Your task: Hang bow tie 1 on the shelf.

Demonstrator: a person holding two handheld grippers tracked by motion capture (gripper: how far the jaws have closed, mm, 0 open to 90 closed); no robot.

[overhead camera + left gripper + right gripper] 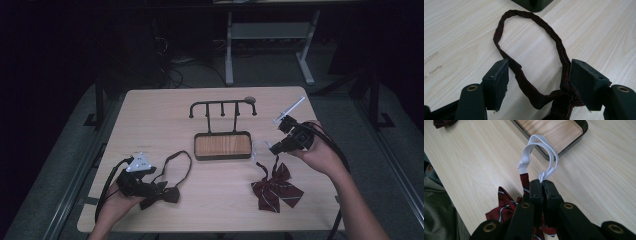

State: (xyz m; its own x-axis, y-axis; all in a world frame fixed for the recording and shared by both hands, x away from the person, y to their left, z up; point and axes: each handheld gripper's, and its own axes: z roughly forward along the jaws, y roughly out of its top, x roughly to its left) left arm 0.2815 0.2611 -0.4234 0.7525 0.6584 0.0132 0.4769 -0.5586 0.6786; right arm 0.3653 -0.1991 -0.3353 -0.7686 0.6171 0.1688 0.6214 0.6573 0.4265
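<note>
A dark maroon bow tie (169, 194) lies near the table's front left, its strap loop (534, 18) spread flat on the wood. My left gripper (157, 187) rests low over it, open; the strap runs between the two pads (499, 77) without being pinched. At the right, my right gripper (275, 148) is shut on the white elastic band (535, 137) of a red striped bow tie (276, 189). The band loops up from the closed jaws, and the striped bow (504, 205) hangs below them, just above the table.
A black hook rack (222, 104) stands on a wood-floored tray base (222, 145) at the table's middle. A corner of that base (554, 130) lies just beyond the elastic. Table edges run close behind both hands, and a desk frame (270, 40) stands behind the table.
</note>
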